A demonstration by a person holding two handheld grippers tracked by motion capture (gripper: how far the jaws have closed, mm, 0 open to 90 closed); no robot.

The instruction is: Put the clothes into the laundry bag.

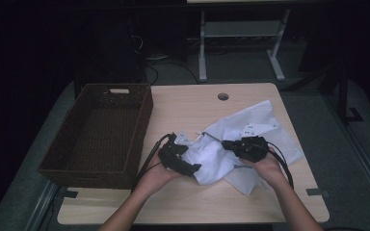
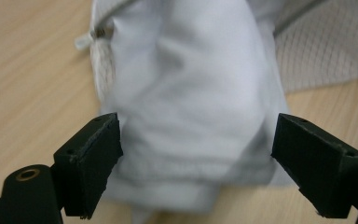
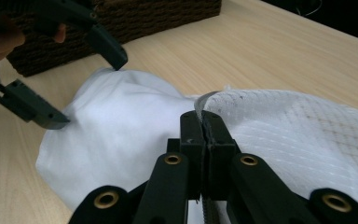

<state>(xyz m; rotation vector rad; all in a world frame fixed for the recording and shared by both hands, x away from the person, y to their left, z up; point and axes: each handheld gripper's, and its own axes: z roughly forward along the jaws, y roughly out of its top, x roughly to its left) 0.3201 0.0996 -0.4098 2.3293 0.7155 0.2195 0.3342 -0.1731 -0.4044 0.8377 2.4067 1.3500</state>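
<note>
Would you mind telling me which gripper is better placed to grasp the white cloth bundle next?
The left gripper. Its jaws stand open on either side of the white cloth bundle, ready to close. The right gripper is already shut on the mesh bag edge.

Pale wooden table (image 1: 270,202), round hole (image 1: 223,96) near far edge. Left on it: dark wicker basket (image 1: 99,134). Middle to right: crumpled white cloth (image 1: 212,156) atop mesh bag (image 1: 265,122).

A dim lab or office workroom: a pale wooden counter (image 1: 250,96) with a cable hole (image 1: 223,96), grey carpet (image 1: 318,125), a white-framed desk (image 1: 241,33) behind, and cables (image 1: 168,65) trailing on the floor.
</note>
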